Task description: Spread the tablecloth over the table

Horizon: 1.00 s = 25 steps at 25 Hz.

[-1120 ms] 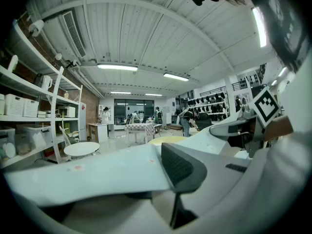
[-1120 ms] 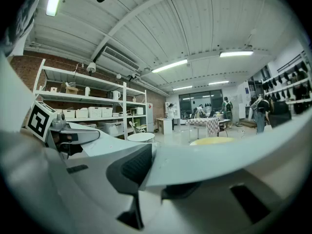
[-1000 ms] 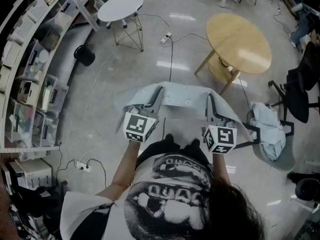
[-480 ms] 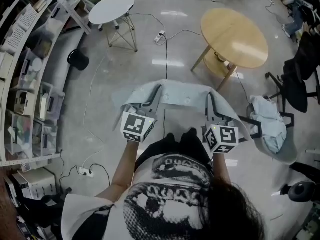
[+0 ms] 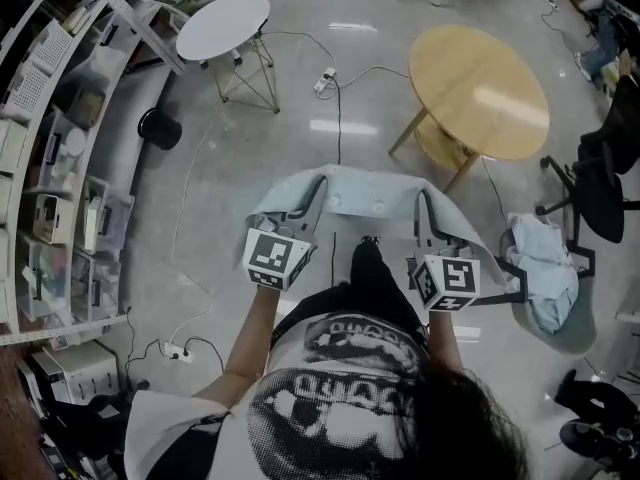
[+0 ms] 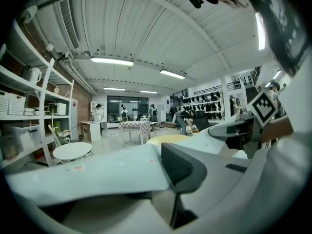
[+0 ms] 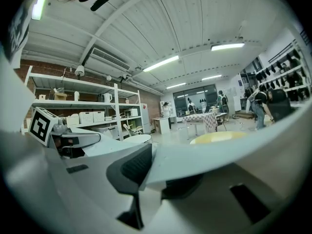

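Pale-blue tablecloth [image 5: 365, 193] clamped by left gripper [image 5: 316, 186] and right gripper [image 5: 421, 196]; wooden table [image 5: 480, 78] ahead-right, glossy grey floor [image 5: 230, 168] below.

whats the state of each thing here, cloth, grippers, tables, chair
tablecloth, held up, stretched between both grippers, on no table
left gripper, shut on the tablecloth's edge
right gripper, shut on the tablecloth's edge
round wooden table, bare, not covered
white side table, top bare
chair, pale cloth heap lying on it
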Each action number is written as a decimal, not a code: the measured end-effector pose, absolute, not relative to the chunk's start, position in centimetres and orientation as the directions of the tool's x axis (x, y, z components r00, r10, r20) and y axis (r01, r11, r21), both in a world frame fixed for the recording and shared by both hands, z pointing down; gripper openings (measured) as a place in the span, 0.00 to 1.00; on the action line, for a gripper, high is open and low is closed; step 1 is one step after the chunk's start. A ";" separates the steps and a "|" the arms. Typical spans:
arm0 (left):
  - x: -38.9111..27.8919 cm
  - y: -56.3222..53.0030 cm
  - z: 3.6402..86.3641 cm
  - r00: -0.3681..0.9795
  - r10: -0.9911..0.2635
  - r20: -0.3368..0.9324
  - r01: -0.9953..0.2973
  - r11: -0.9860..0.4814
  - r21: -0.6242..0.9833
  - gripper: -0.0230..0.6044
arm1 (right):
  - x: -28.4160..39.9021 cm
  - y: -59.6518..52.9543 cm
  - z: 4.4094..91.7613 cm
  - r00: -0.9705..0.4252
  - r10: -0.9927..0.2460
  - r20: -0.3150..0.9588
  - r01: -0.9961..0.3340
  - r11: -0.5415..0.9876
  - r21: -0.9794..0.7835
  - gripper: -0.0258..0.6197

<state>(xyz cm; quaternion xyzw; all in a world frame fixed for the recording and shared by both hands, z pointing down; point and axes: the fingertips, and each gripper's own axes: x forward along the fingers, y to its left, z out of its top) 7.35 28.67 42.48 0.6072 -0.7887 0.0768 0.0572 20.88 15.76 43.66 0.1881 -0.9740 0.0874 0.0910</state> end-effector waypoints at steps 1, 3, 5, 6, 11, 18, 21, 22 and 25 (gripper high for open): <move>6.5 27.9 42.7 -0.262 -0.946 0.188 -0.965 0.257 -0.051 0.13 | 19.9 14.9 43.9 -0.916 -0.340 0.211 -0.373 0.917 -0.140 0.12; 4.6 26.3 43.0 -0.277 -0.940 0.198 -0.961 0.273 -0.051 0.13 | 17.8 13.1 44.3 -0.925 -0.314 0.213 -0.349 0.925 -0.152 0.12; 2.7 24.6 43.2 -0.293 -0.933 0.210 -0.956 0.289 -0.048 0.13 | 15.7 11.2 44.6 -0.932 -0.291 0.217 -0.329 0.930 -0.166 0.12; 1.8 23.7 43.2 -0.300 -0.929 0.216 -0.954 0.298 -0.045 0.13 | 14.7 10.2 44.6 -0.934 -0.280 0.220 -0.320 0.931 -0.174 0.12; -1.7 19.1 42.7 -0.330 -0.916 0.229 -0.944 0.325 -0.058 0.13 | 11.0 5.3 44.5 -0.947 -0.244 0.209 -0.287 0.934 -0.212 0.12; -4.7 13.7 41.2 -0.343 -0.914 0.217 -0.939 0.333 -0.082 0.13 | 7.9 -0.3 43.4 -0.957 -0.237 0.169 -0.274 0.930 -0.243 0.12; -5.4 11.6 40.1 -0.331 -0.922 0.203 -0.943 0.316 -0.104 0.13 | 7.4 -2.2 42.5 -0.955 -0.252 0.153 -0.284 0.929 -0.239 0.12; -5.5 10.8 39.8 -0.324 -0.925 0.200 -0.945 0.306 -0.113 0.13 | 7.4 -2.8 42.2 -0.955 -0.258 0.149 -0.288 0.927 -0.240 0.12; -5.4 8.5 39.0 -0.293 -0.936 0.194 -0.953 0.270 -0.138 0.13 | 8.0 -4.6 41.7 -0.948 -0.289 0.136 -0.314 0.918 -0.241 0.13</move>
